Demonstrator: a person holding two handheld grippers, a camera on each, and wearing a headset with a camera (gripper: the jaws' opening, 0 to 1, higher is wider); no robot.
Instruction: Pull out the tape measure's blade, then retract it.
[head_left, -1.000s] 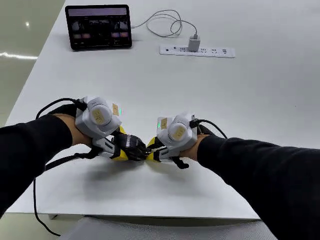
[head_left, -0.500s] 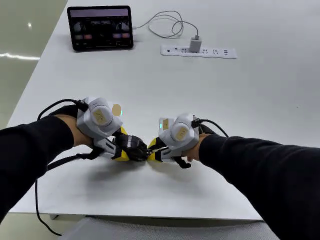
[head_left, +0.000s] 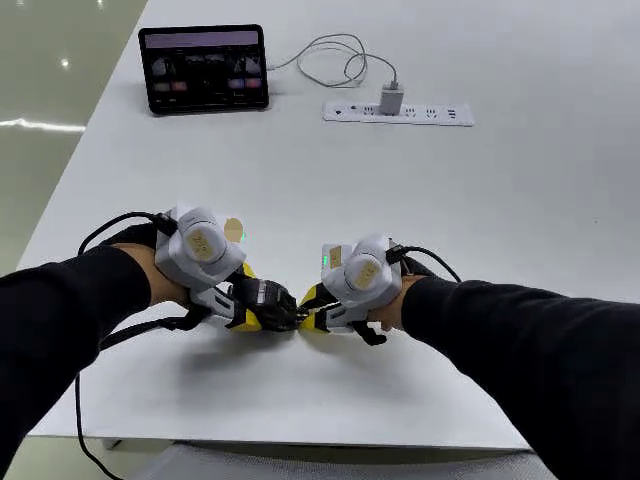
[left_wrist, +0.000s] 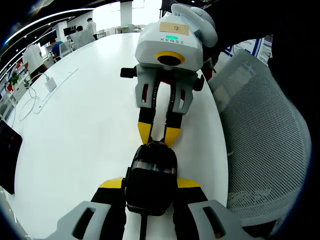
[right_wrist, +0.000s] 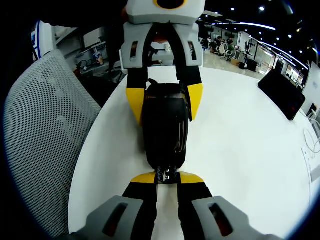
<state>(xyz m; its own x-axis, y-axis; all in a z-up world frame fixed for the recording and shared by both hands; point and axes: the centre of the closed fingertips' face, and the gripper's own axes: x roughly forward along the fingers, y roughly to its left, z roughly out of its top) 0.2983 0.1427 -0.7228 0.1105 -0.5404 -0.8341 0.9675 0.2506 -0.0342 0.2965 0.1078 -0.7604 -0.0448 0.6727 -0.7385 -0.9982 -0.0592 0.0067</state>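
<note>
Item: black, rounded plastic tape measure (left_wrist: 151, 172), down at the near edge of the white tabletop (head_left: 450, 200). Its case is clamped by the flanks between the yellow-tipped jaws of the left tool (head_left: 248, 303), a hold judged to anchor the body against the coming pull. Opposite, nose to nose: right tool (left_wrist: 159, 137), jaws pressed together on the small metal end hook (right_wrist: 165, 174) at the case mouth, with the blade not yet drawn; extraction is judged the step in hand, retraction to follow.
</note>
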